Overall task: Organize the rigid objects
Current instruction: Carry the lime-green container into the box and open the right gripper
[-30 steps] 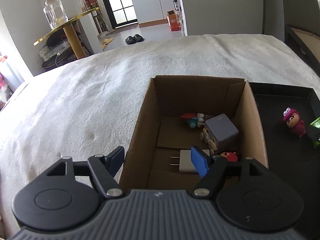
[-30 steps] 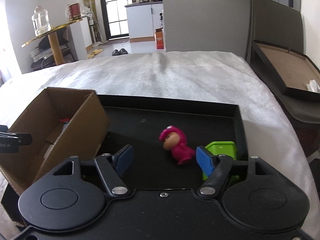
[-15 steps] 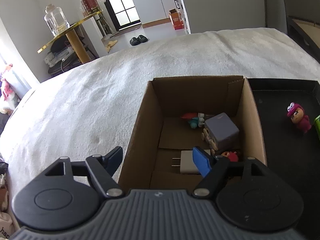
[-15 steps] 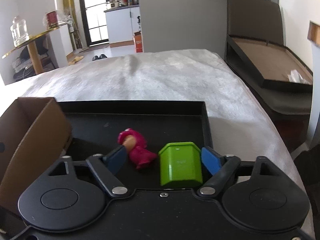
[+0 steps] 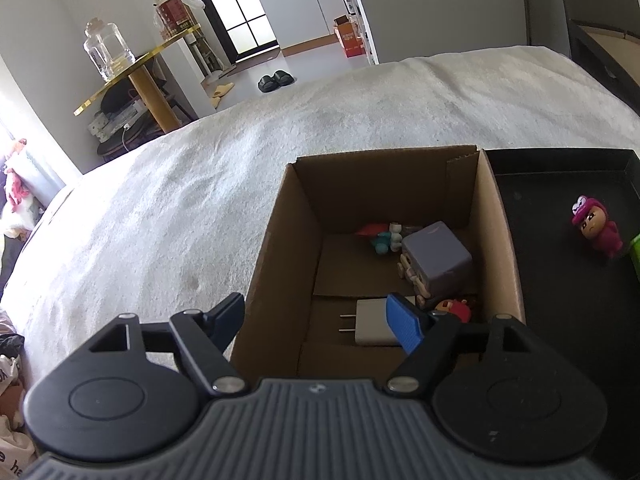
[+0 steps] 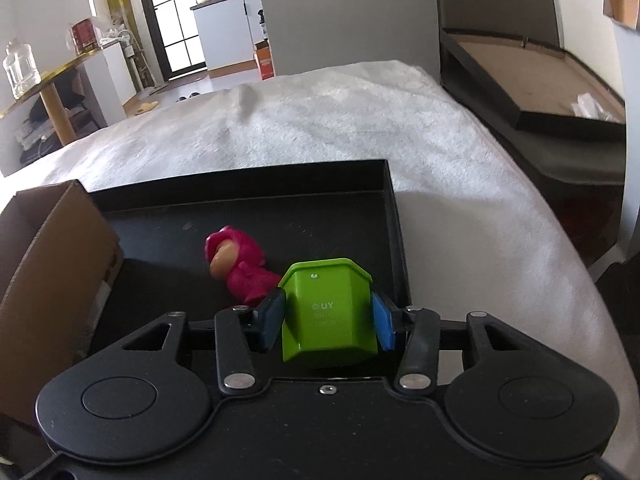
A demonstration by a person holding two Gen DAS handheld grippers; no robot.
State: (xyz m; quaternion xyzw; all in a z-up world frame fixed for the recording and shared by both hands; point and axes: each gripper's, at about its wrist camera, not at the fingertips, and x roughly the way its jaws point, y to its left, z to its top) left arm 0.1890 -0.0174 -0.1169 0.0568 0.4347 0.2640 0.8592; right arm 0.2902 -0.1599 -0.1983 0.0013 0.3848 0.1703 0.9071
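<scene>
A cardboard box on the white blanket holds a grey cube, a white plug adapter, a red toy and a small teal figure. My left gripper is open and empty, straddling the box's left wall. To the right lies a black tray with a pink figure, also seen in the left wrist view. My right gripper is shut on a green block in the tray; its fingers press both sides.
The box wall stands left of the tray. The white blanket spreads around both. A gold side table with a glass jar stands far left. A dark flat box lies off the bed's right.
My right gripper moved right and forward around the green block and closed on it. The left gripper stayed open over the box, with the view shifting slightly.
</scene>
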